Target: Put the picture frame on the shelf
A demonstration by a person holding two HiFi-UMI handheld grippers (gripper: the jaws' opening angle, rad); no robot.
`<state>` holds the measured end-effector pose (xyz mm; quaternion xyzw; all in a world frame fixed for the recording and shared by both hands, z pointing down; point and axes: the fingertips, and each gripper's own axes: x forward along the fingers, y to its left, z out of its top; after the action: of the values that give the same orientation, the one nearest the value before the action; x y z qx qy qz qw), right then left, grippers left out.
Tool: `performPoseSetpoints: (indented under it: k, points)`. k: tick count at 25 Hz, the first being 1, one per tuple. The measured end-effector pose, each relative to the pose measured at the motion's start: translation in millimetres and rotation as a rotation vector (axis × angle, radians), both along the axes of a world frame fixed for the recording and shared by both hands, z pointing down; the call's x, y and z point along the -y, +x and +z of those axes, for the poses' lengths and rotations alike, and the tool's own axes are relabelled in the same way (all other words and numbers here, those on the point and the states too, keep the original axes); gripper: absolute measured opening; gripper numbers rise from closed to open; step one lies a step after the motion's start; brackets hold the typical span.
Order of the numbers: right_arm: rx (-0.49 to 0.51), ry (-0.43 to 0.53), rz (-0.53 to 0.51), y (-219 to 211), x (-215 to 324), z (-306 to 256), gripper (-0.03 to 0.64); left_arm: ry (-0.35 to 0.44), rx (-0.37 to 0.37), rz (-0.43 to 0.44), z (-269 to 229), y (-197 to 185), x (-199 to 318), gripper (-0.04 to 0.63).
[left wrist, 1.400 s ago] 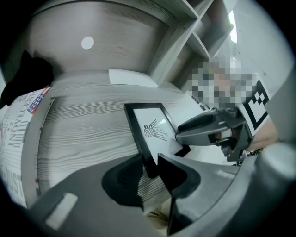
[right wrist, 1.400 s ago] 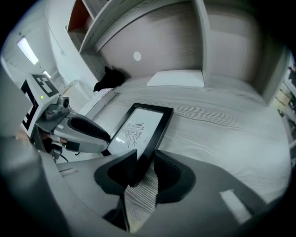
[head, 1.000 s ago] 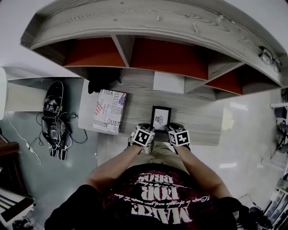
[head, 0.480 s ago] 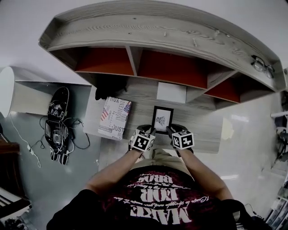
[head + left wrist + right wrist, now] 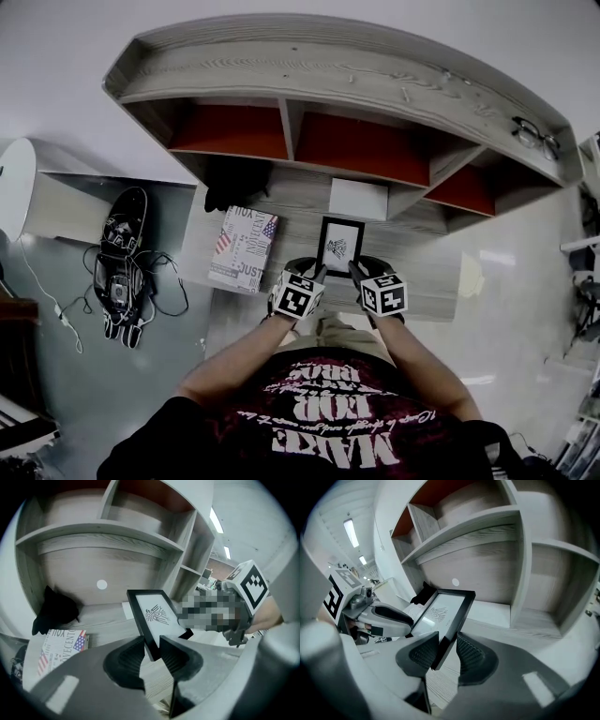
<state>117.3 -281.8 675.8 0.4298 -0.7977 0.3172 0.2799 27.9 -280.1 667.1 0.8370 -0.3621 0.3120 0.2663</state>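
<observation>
A black picture frame with a white print is held up in front of the grey wooden shelf unit. My left gripper is shut on the picture frame at its lower left edge. On the lower right edge of the picture frame my right gripper is shut too. The frame hangs above the shelf's low ledge, tilted back, its face towards me. The left gripper and right gripper each pinch a thin black side rail.
A printed box lies on the ledge at the left, with a dark cloth behind it. A white block stands behind the frame. Glasses rest on the shelf top. Black gear with cables lies on the floor at the left.
Both grippers and the frame have risen a little and moved slightly towards the shelf. The head view has shifted, showing more of the shelf top.
</observation>
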Motion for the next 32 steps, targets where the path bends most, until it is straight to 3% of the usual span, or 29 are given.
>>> performPoseSetpoints:
  k: [23, 32]
  points:
    - [0.011, 0.281, 0.027, -17.7, 9.5, -116.2, 0.13, 0.188, -0.079, -0.059, -98.8, -19.0, 6.6, 0.106]
    - [0.032, 0.343, 0.064, -8.6, 19.3, -149.2, 0.138, 0.313, -0.088, -0.037, -148.4, -12.6, 23.0, 0.106]
